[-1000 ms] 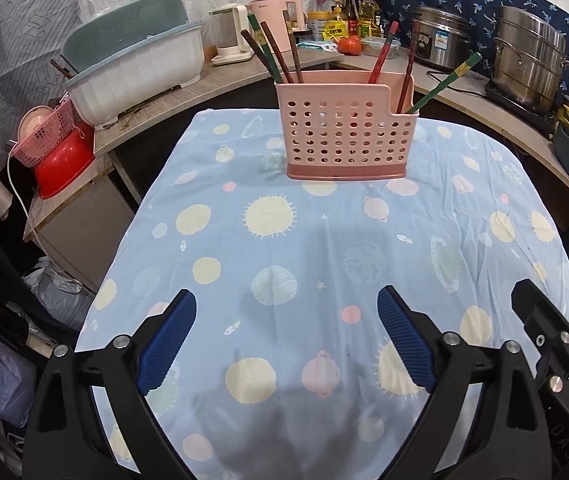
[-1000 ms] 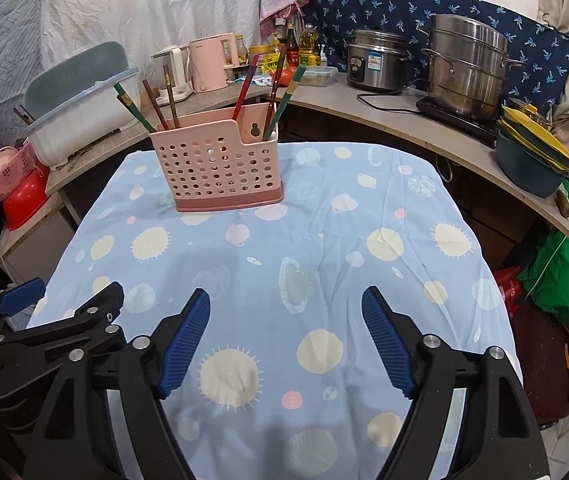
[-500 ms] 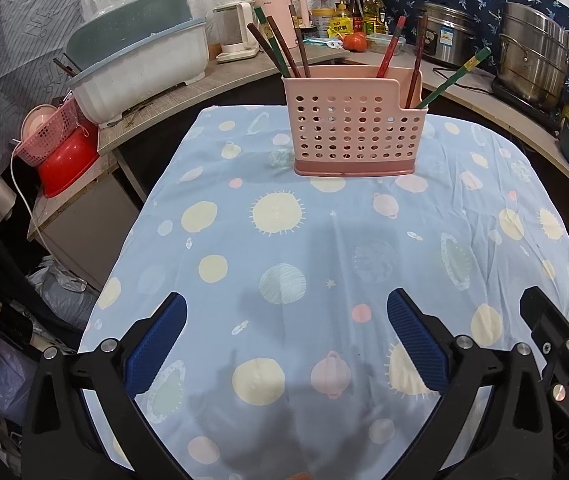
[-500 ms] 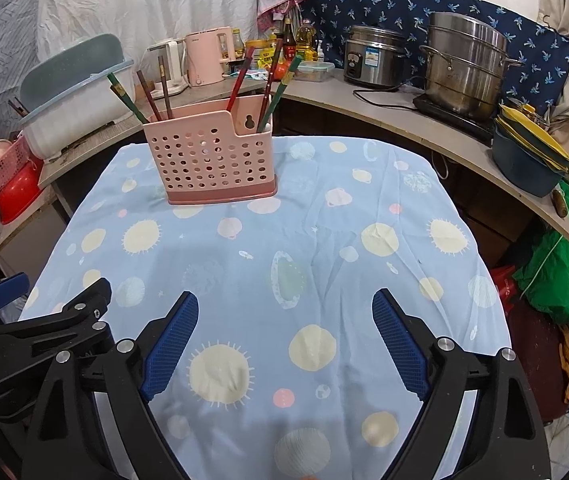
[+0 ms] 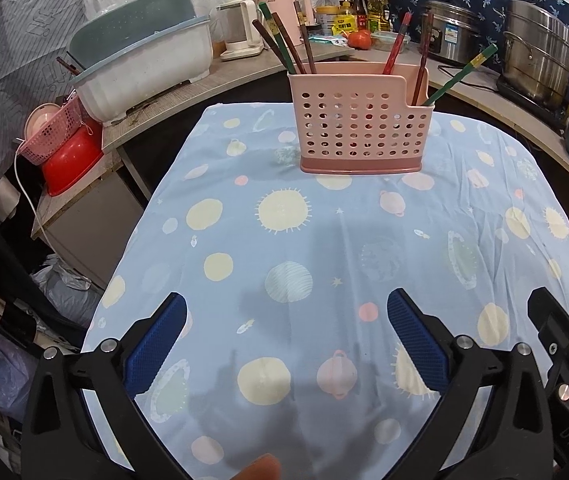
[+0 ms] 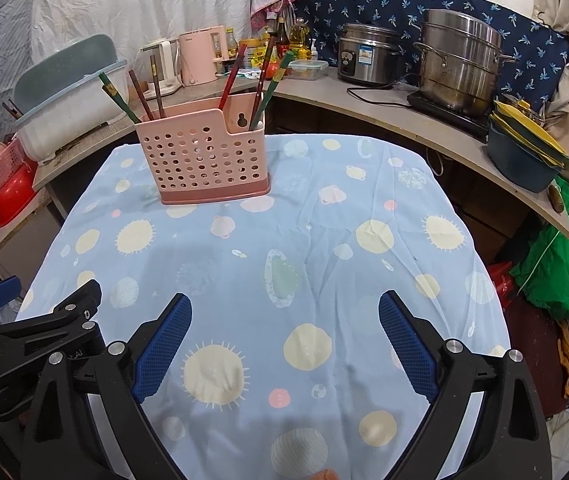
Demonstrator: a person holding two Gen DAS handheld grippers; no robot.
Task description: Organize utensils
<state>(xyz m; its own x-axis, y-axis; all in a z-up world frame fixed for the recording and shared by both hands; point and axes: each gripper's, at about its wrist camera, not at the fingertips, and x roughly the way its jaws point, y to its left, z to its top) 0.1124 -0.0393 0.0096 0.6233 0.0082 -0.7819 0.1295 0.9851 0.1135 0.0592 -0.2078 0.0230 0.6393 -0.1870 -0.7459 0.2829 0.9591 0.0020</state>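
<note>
pink perforated holder (image 5: 360,126), red, brown and green chopsticks (image 5: 284,42), light-blue planet-print tablecloth (image 5: 244,264)

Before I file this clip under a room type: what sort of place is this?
Most likely a home kitchen. A rice cooker and a steel steamer pot stand on the counter, with cooking oil bottles behind, and a pink utensil holder of chopsticks stands on the clothed table.

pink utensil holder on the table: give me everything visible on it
The pink utensil holder looks like plastic: a perforated front wall stepped lower on its right end, a darker solid base band, and a keyhole hanging slot in the taller back wall. It stands upright on the blue patterned tablecloth at the table's far end. Chopsticks lean out of both ends: brown, green and red ones. No gripper is near it.
</note>
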